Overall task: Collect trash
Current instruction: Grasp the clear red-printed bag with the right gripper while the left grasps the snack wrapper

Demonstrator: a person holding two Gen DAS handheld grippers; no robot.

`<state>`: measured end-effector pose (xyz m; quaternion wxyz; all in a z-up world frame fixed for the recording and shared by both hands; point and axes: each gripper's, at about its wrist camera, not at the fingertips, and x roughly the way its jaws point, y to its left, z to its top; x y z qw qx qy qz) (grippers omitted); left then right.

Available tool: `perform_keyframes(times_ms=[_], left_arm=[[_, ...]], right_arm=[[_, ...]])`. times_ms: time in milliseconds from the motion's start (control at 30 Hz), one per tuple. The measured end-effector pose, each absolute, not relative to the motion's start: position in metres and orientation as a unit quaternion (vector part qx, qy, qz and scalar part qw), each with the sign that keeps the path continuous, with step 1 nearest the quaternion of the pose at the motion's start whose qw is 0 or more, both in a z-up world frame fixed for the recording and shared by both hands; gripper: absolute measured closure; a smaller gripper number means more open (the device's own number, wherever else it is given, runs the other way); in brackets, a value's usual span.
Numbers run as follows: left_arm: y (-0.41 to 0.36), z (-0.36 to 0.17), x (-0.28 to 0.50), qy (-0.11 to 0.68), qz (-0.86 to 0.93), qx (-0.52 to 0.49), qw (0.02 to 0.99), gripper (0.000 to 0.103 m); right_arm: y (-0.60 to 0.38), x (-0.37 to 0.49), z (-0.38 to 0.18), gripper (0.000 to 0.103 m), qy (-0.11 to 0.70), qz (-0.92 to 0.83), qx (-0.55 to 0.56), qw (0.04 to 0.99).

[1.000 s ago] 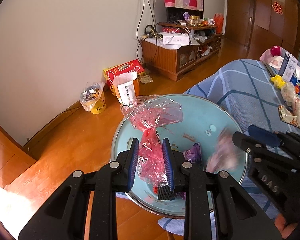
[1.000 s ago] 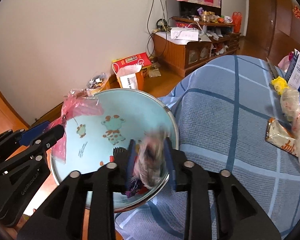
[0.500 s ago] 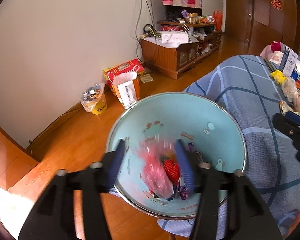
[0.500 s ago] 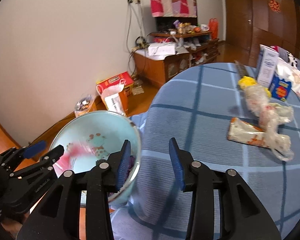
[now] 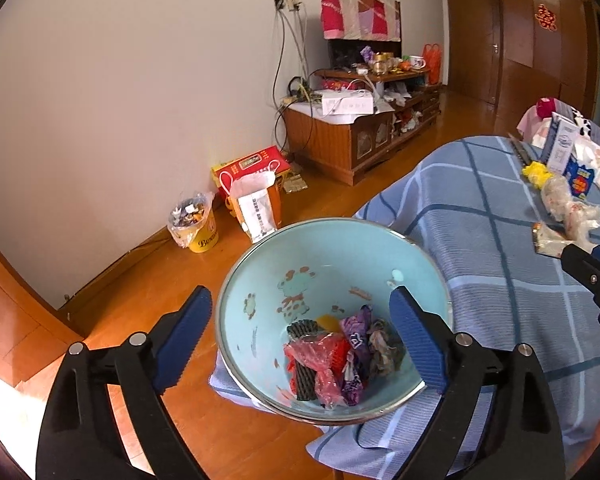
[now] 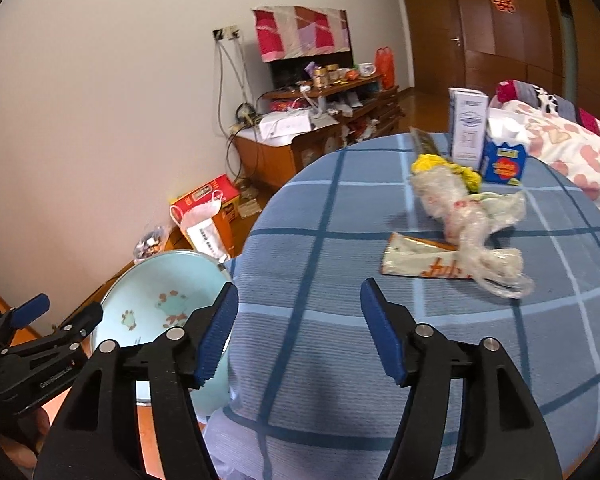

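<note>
Left gripper [image 5: 300,340] opening wide, empty, over basin [image 5: 260,280] of wrappers [image 5: 340,356] at blanket [image 6: 320,240] edge. Right gripper [image 6: 298,332] opening, empty, above blanket.

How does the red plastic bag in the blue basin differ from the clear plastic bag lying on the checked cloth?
The red plastic bag is tinted red and see-through; the clear plastic bag is colourless with faint red print. The red one lies in the blue basin among other wrappers; the clear one lies on the checked cloth, partly over a flat wrapper. Both are crumpled, and neither is held.
</note>
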<state>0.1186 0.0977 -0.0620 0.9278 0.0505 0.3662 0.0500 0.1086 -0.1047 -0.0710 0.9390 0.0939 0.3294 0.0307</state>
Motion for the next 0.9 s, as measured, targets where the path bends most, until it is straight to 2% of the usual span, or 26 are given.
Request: perform_keyframes(times_ms=[467,900], left_arm=[[0.064,-0.038,0.093,0.339,0.027,0.071,0.938,0.006],[0.034,-0.039,0.084,0.340,-0.006,0.081,0.937,0.006]], right_arm=[[-0.146,0.076,-0.061,0.026,0.313,-0.014,0.108,0.944],[-0.189,0.057,-0.060,0.026,0.305,-0.062,0.119,0.943]])
